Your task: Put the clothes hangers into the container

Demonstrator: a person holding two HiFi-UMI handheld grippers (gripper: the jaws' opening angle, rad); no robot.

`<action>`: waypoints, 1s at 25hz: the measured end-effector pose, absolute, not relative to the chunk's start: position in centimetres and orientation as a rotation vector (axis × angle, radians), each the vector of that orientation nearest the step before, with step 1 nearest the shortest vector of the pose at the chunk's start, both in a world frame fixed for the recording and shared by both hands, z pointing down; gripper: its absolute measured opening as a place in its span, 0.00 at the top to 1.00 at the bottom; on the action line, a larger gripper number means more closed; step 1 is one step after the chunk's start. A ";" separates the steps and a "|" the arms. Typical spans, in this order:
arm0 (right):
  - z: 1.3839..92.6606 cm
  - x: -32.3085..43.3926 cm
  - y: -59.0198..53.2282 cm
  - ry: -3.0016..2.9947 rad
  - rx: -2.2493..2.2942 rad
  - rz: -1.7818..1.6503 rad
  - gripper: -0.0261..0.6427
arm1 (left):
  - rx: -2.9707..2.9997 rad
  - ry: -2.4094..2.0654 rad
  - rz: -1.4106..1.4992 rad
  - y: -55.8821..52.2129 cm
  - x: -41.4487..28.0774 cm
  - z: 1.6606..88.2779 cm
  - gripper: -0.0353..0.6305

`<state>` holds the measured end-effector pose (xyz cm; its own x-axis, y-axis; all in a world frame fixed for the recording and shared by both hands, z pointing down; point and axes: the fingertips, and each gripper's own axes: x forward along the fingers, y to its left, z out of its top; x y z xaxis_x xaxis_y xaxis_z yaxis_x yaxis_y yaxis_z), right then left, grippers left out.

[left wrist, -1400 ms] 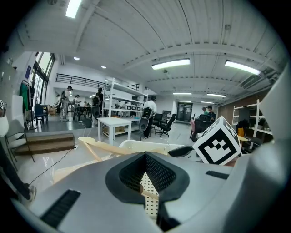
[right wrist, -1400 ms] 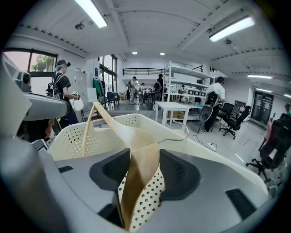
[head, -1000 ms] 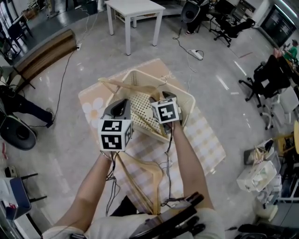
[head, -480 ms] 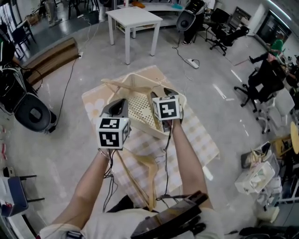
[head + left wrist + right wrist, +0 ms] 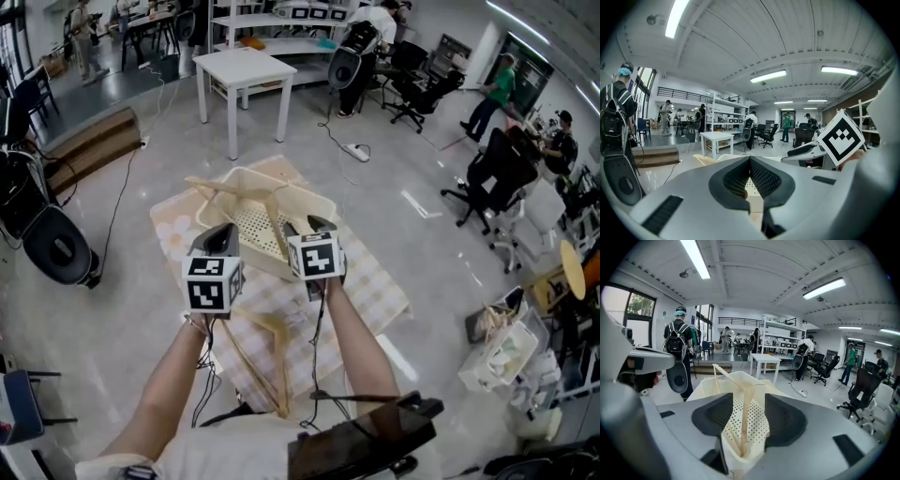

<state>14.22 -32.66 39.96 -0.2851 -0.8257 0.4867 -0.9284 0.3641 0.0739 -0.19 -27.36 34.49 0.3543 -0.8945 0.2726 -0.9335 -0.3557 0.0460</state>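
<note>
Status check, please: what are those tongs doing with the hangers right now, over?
Left tongs shut, empty. Right tongs open, over basket rim. Hangers in basket; another hanger lies on mat. Nothing blocking.

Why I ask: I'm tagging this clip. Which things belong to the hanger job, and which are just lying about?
Part of the job:
- cream perforated basket
- wooden hangers in it
- wooden hanger waiting on the checked cloth
- left gripper and right gripper

Just lying about:
- white table
- power strip
- office chairs
</note>
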 end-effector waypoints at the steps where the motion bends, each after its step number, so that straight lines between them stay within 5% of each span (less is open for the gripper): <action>1: 40.0 14.6 -31.8 -2.188 1.537 0.324 0.65 | 2.423 -1.654 0.299 -26.9 0.0 34.6 0.94; 15: 41.4 18.4 -23.8 -2.218 1.742 0.527 0.86 | 2.368 -1.609 0.299 -21.0 3.6 37.9 0.94; 25: 42.3 18.9 -19.1 -2.272 1.819 0.540 0.90 | 2.303 -1.623 0.313 -16.0 3.9 41.0 0.94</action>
<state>18.89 -19.06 42.28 -0.2343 -0.9026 0.3612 -0.9685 0.1847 -0.1669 3.91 -15.98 40.99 0.3358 -0.8754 0.3477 -0.9419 -0.3129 0.1218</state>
